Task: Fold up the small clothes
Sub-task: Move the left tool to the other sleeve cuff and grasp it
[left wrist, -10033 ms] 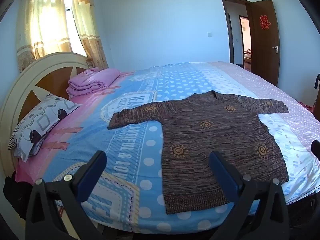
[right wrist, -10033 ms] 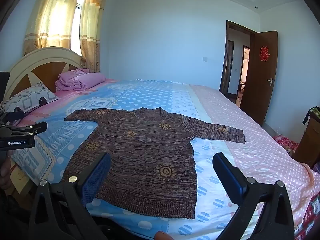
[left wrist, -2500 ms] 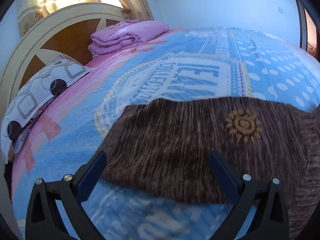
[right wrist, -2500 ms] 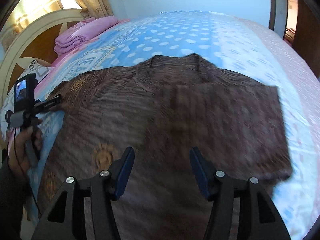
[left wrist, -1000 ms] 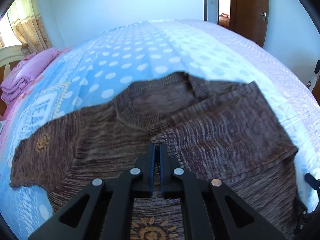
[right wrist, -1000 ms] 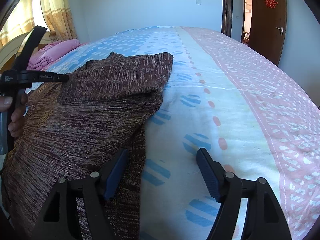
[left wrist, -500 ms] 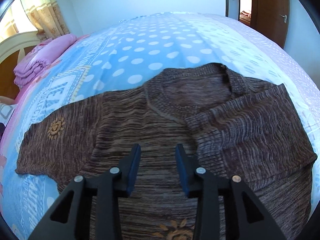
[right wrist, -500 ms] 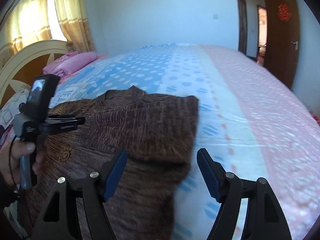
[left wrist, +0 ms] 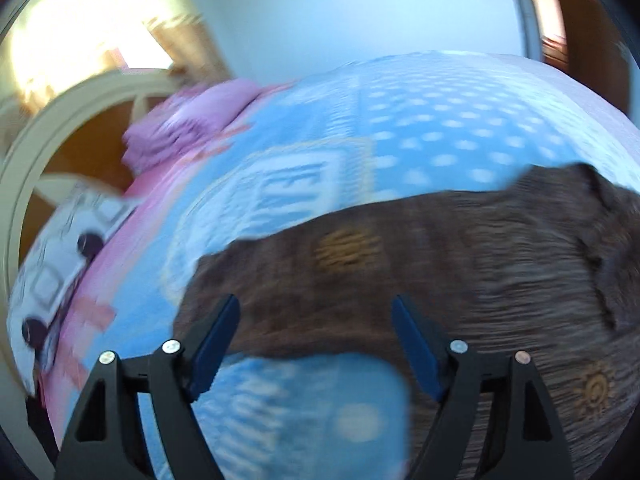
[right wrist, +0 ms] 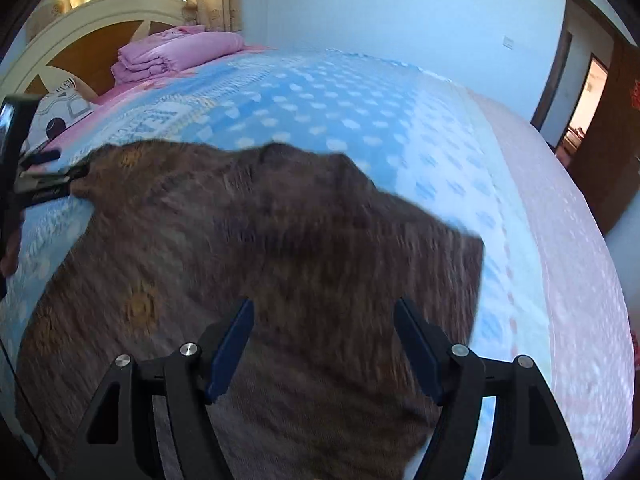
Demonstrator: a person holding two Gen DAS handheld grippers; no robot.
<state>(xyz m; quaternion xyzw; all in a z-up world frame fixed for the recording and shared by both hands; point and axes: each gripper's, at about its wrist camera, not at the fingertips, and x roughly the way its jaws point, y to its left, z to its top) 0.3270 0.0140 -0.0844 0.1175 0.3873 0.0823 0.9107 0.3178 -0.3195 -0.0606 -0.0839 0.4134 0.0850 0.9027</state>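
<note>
A brown knitted sweater [right wrist: 280,248] with orange sun motifs lies flat on the bed; its right sleeve is folded in over the body. Its left sleeve [left wrist: 320,272] stretches out toward the headboard. My left gripper [left wrist: 316,340] is open and empty, hovering over the left sleeve near its cuff. It also shows in the right wrist view [right wrist: 60,172], at the sleeve's cuff end. My right gripper [right wrist: 324,344] is open and empty above the sweater's body. Both views are motion-blurred.
The bed [right wrist: 360,100] has a blue dotted and pink cover. A folded pink blanket [right wrist: 176,54] and a patterned pillow [left wrist: 60,272] lie by the cream and wood headboard [right wrist: 92,32]. A brown door [right wrist: 612,120] stands open at the right.
My left gripper opened wider and swung left from the sweater's middle to the left sleeve. My right gripper moved in over the sweater's body and stays open.
</note>
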